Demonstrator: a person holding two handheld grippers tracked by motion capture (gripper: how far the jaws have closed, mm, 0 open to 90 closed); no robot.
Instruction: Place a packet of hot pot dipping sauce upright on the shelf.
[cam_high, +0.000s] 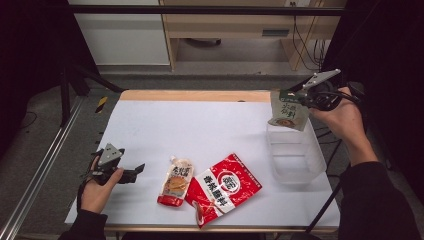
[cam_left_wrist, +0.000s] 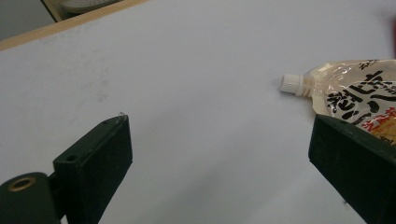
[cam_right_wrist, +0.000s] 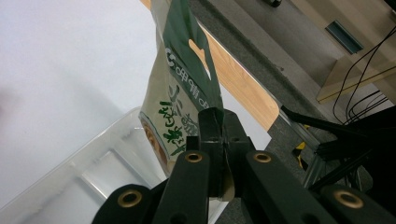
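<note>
My right gripper is shut on a green and cream food packet, which hangs above the far end of a clear plastic bin. The right gripper view shows the jaws pinched on the packet's edge, the bin below. My left gripper rests low at the table's front left, open and holding nothing. Its jaws stand wide apart, with a spouted sauce pouch just beyond the right one. That pouch lies flat beside a red and white packet.
A white sheet covers the table, with a wooden strip along its far edge. A dark metal frame runs along the left side. Shelving and cables stand on the floor beyond the table.
</note>
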